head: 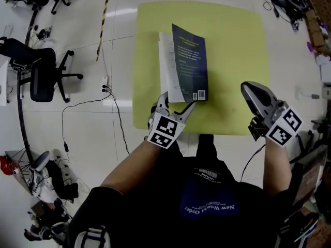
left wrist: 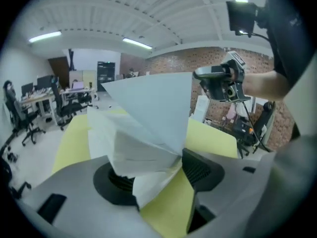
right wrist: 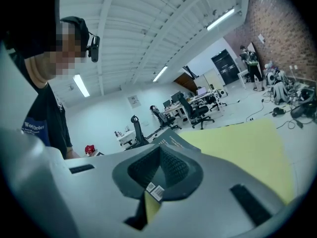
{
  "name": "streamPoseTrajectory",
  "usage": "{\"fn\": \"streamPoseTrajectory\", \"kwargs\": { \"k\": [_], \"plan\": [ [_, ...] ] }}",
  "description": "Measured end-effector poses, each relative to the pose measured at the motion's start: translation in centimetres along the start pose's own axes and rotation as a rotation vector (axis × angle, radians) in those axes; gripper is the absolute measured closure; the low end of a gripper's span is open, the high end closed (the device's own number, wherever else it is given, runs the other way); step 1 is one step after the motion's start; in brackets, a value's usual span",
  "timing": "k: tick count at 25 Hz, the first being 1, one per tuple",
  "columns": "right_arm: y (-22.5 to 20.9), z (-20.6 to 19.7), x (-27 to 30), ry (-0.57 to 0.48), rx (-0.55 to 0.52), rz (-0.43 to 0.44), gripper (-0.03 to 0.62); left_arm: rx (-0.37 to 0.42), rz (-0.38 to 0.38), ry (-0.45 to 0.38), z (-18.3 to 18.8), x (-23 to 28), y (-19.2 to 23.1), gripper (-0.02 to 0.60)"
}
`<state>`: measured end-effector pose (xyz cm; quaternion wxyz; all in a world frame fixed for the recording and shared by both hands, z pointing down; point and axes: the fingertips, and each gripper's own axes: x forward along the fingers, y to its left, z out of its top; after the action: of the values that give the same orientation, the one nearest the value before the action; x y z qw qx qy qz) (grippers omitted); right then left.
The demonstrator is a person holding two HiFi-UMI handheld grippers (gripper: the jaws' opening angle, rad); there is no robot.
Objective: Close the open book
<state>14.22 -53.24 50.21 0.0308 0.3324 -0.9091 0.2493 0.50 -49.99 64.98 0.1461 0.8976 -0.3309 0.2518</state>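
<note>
The book (head: 189,61) lies on the yellow table (head: 232,45), dark blue cover facing up and tilted, with white pages (head: 166,66) fanned out on its left side. My left gripper (head: 177,103) is at the book's near edge. Its jaws stand wide open, and loose pages (left wrist: 133,152) lie between them under the raised cover (left wrist: 153,108). My right gripper (head: 248,88) hovers over bare table to the right of the book, apart from it, with its jaws together and nothing in them. In the right gripper view the book (right wrist: 173,142) shows just beyond the right gripper (right wrist: 159,167).
The table's near edge (head: 207,132) runs just in front of both grippers. An office chair (head: 41,71) and a power strip with cables (head: 105,81) sit on the floor to the left. Equipment clutter (head: 289,4) lies at the far right.
</note>
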Motion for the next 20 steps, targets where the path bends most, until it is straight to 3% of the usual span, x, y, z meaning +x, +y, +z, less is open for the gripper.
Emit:
{"fn": "streamPoseTrajectory", "kwargs": {
  "k": [5,7,11,15,20],
  "plan": [
    [0.7,-0.9,2.3,0.042,-0.001,0.031,0.608,-0.294,-0.029,0.053,-4.3,-0.4,1.7,0.316],
    [1.1,-1.2,3.4,0.062,-0.004,0.043,0.608,-0.355,-0.037,0.063,-5.6,-1.4,2.1,0.316],
    [2.0,-2.0,5.5,0.095,-0.009,0.056,0.608,-0.421,-0.031,0.059,-7.6,-4.9,2.7,0.316],
    [3.0,-2.7,6.9,0.131,-0.011,0.068,0.608,-0.474,0.037,0.006,-8.3,-9.3,5.2,0.316],
    [4.8,-1.3,6.5,0.136,-0.025,0.071,0.608,-0.405,0.086,-0.179,-1.6,-14.6,8.4,0.316]
  ]
}}
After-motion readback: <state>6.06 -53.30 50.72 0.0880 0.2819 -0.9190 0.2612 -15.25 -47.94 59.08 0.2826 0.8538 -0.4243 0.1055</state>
